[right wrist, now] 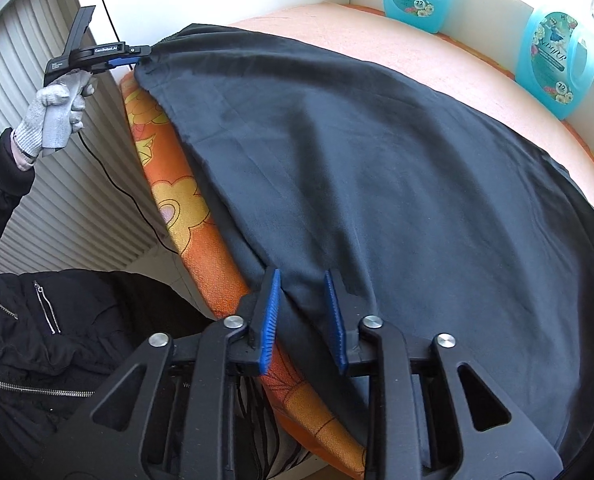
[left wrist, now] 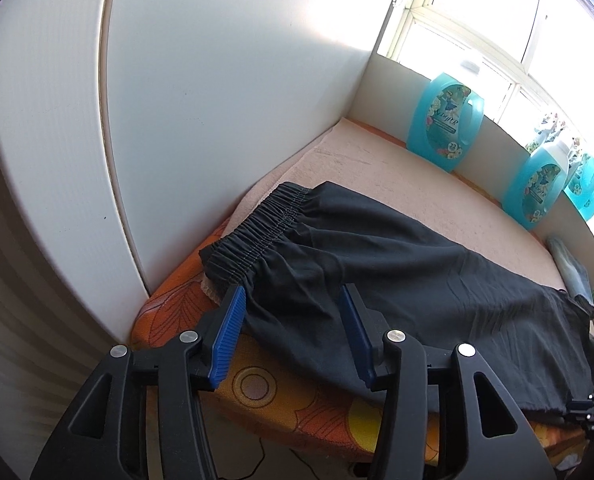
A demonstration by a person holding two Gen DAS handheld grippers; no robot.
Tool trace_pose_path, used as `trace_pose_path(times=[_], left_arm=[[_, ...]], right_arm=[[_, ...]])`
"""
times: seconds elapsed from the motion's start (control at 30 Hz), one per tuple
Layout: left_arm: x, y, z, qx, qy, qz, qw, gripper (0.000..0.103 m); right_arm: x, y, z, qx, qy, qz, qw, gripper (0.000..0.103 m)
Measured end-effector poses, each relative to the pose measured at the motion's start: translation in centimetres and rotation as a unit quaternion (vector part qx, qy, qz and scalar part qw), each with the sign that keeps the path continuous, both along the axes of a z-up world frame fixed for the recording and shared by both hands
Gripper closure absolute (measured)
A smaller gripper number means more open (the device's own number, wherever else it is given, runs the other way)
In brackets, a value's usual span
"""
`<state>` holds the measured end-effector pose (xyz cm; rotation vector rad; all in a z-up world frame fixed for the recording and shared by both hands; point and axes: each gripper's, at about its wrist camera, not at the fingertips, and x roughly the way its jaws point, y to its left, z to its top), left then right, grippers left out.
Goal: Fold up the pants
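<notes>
Smooth black pants [right wrist: 377, 184], gathered elastic waistband [left wrist: 257, 232]

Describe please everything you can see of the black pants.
The black pants are thin, matte, slightly wrinkled cloth with a gathered elastic waistband. They lie spread flat on the orange flowered pad, and their near edge overhangs it. The left gripper and the right gripper each straddle that edge with open jaws.
</notes>
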<state>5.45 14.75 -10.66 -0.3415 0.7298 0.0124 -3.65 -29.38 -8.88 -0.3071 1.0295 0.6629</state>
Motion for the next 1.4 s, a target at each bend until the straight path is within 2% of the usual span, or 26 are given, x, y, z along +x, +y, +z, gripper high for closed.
trace_pose_path(times=[0.07, 0.13, 0.2, 0.3, 0.37, 0.43, 0.47, 0.57, 0.63, 0.8, 0.83, 0.93, 0.97, 1.03, 1.1, 1.17, 1.4], left_arm=[[-0.4, 0.3, 0.2, -0.007, -0.006, -0.002, 1.0000, 0.045], [-0.1, 0.9, -0.2, 0.002, 0.012, 0.021, 0.9997, 0.044], [0.7, 1.8, -1.0, -0.020, 0.034, 0.037, 0.9985, 0.044], [2.0, 2.0, -1.4, -0.052, 0.037, 0.024, 0.9977, 0.045], [2.7, 1.4, -1.2, -0.040, 0.035, 0.024, 0.9983, 0.073], [3.1, 0.8, -0.8, -0.019, 0.025, 0.022, 0.9992, 0.087], [3.2, 0.5, -0.5, -0.011, 0.017, 0.020, 0.9996, 0.092], [3.5, -0.3, 0.6, 0.028, -0.008, 0.021, 0.9994, 0.094], [3.9, -0.6, 0.8, 0.054, -0.015, 0.027, 0.9981, 0.094], [4.5, -0.3, -0.2, 0.046, -0.003, 0.022, 0.9987, 0.093], [4.4, 0.0, -0.3, 0.038, 0.002, 0.024, 0.9990, 0.090], [3.8, 0.7, -0.6, 0.007, 0.014, 0.020, 0.9997, 0.058], [3.3, 0.8, -0.5, 0.004, 0.011, 0.018, 0.9998, 0.057], [2.3, 0.5, -0.2, 0.006, 0.008, 0.006, 0.9999, 0.057], [1.2, 0.3, 0.2, 0.001, 0.001, -0.004, 1.0000, 0.057], [-0.1, 0.2, 0.5, -0.007, -0.006, -0.011, 0.9999, 0.057], [-4.0, 1.3, 0.8, -0.039, -0.020, -0.018, 0.9989, 0.057]], right_arm=[[0.0, 0.1, -0.1, 0.001, 0.000, -0.001, 1.000, 0.088], [-0.1, 0.4, -0.1, 0.001, 0.000, 0.000, 1.000, 0.091], [-0.3, 0.5, 0.1, 0.004, -0.002, 0.002, 1.000, 0.092], [-0.3, 0.5, 0.5, 0.013, -0.004, 0.000, 1.000, 0.093], [-0.4, 0.4, 0.6, 0.013, -0.007, -0.002, 1.000, 0.094], [-0.4, 0.1, 0.7, 0.023, -0.002, -0.006, 1.000, 0.095], [-0.4, -0.2, 0.8, 0.032, 0.002, -0.012, 0.999, 0.095], [0.0, -1.4, 1.5, 0.074, 0.020, -0.027, 0.997, 0.095], [0.1, -1.8, 1.9, 0.096, 0.033, -0.025, 0.995, 0.095], [0.1, -2.3, 2.7, 0.081, 0.018, -0.043, 0.996, 0.095], [0.1, -2.1, 3.1, 0.076, 0.012, -0.041, 0.996, 0.095], [0.6, -0.4, 4.4, 0.073, -0.002, -0.018, 0.997, 0.095], [1.0, 0.5, 4.8, 0.072, -0.007, -0.009, 0.997, 0.095], [1.8, 2.9, 5.6, 0.074, -0.017, 0.014, 0.997, 0.094], [2.6, 5.7, 6.4, 0.079, -0.028, 0.037, 0.996, 0.086], [3.3, 9.2, 7.1, 0.084, -0.047, 0.061, 0.993, 0.063], [6.4, 22.2, 7.7, 0.105, -0.055, 0.142, 0.983, 0.060]])
